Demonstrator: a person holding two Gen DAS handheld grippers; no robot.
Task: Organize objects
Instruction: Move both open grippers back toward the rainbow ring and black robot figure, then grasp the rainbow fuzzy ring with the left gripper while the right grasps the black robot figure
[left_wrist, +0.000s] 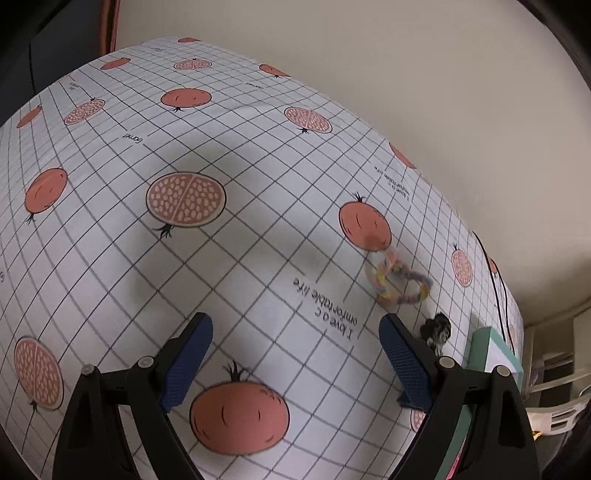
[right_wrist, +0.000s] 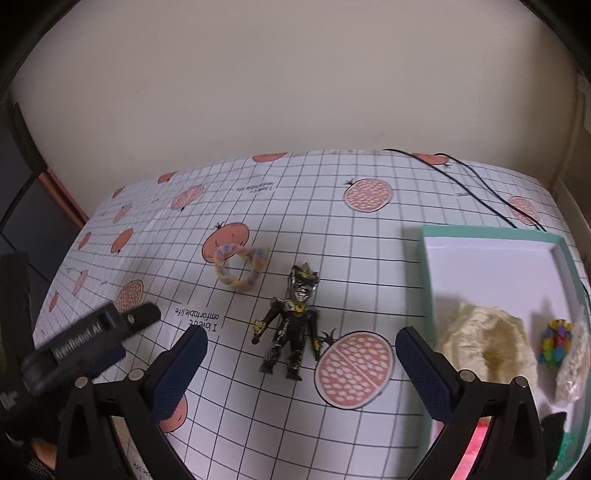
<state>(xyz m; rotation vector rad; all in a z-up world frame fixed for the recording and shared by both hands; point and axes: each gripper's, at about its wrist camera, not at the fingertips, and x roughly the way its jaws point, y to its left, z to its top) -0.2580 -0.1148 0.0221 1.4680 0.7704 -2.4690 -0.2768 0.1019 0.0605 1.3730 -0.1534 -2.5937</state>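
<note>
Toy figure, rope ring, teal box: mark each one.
Toy figure (right_wrist: 290, 325), right wrist view, on its torso.
Rope ring (right_wrist: 240, 267), right wrist view, on its braided band.
Teal box (right_wrist: 428, 273), right wrist view, on its left wall.

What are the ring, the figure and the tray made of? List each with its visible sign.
Pastel ring: looks like twisted cotton rope, matte; fuzzy braided strands.
Black toy figure: likely hard plastic, glossy; sharp highlights, silver and yellow paint.
Teal box tray: probably cardboard, matte; thin straight walls, plain white inside.

Both grippers have black frames with silver screws and blue textured fingers (left_wrist: 188, 354), one marked "GenRobot.AI".
</note>
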